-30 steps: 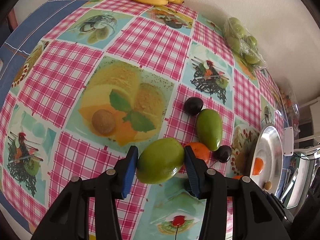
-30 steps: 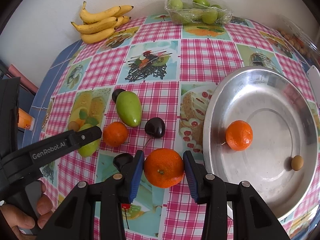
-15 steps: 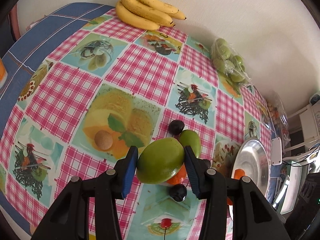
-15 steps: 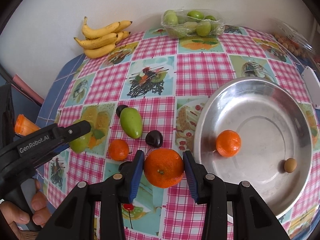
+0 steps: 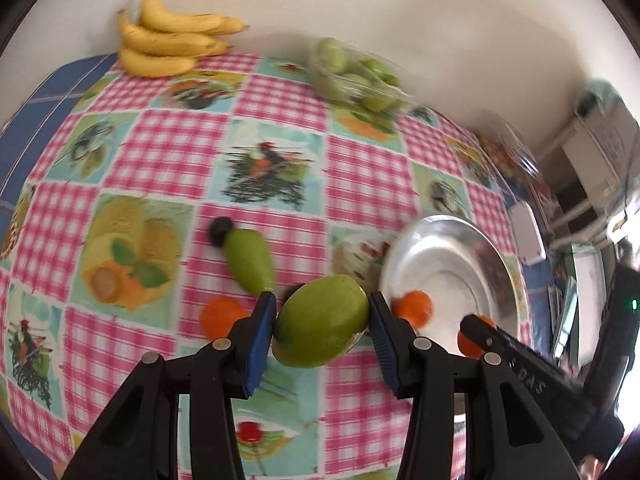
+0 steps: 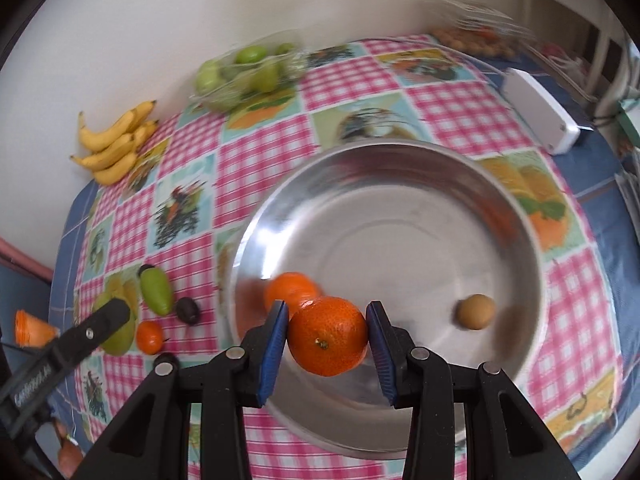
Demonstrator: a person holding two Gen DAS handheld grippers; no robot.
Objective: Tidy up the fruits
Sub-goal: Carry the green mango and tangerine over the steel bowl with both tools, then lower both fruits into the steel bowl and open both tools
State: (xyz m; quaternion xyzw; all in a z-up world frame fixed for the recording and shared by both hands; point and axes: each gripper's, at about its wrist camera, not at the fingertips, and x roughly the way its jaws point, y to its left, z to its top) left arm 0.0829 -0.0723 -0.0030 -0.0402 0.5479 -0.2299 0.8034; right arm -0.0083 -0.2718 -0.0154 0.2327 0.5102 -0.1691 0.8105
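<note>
Left wrist first: my left gripper [image 5: 322, 330] is clamped on a green mango [image 5: 322, 332], both blue pads pressing its sides, and the fruit rides clear of the checked tablecloth [image 5: 168, 152]. Ahead on the cloth lie a second green mango [image 5: 249, 266] with a dark plum [image 5: 221, 231] touching its far end, and a small orange [image 5: 222, 318] just left of my left pad. The steel bowl [image 5: 494, 256] sits to the right, an orange [image 5: 414, 307] inside near its rim. My other tool pokes in at lower right. Bananas [image 5: 168, 42] and a clear pack of green fruit [image 5: 356, 76] sit at the wall (I judge they are not part of the loose pile, though I cannot be sure).

Right wrist next: my right gripper [image 6: 327, 336] grips a large orange [image 6: 327, 335] firmly between its pads, hanging over the near part of the steel bowl [image 6: 516, 200]. In the bowl lie one orange [image 6: 290, 290], just behind the one I hold, and a small brown round fruit [image 6: 475, 312] apart to the right. Out on the cloth to the left I see the second mango [image 6: 156, 292], a dark plum [image 6: 188, 311], the small orange [image 6: 149, 336], and the left gripper's arm with its mango partly hidden behind it.

My judgement: two fruits are delivered, two are in my jaws on the way, the orange nearest to release. At least four loose pieces wait on the cloth, so roughly the first half is in hand.
</note>
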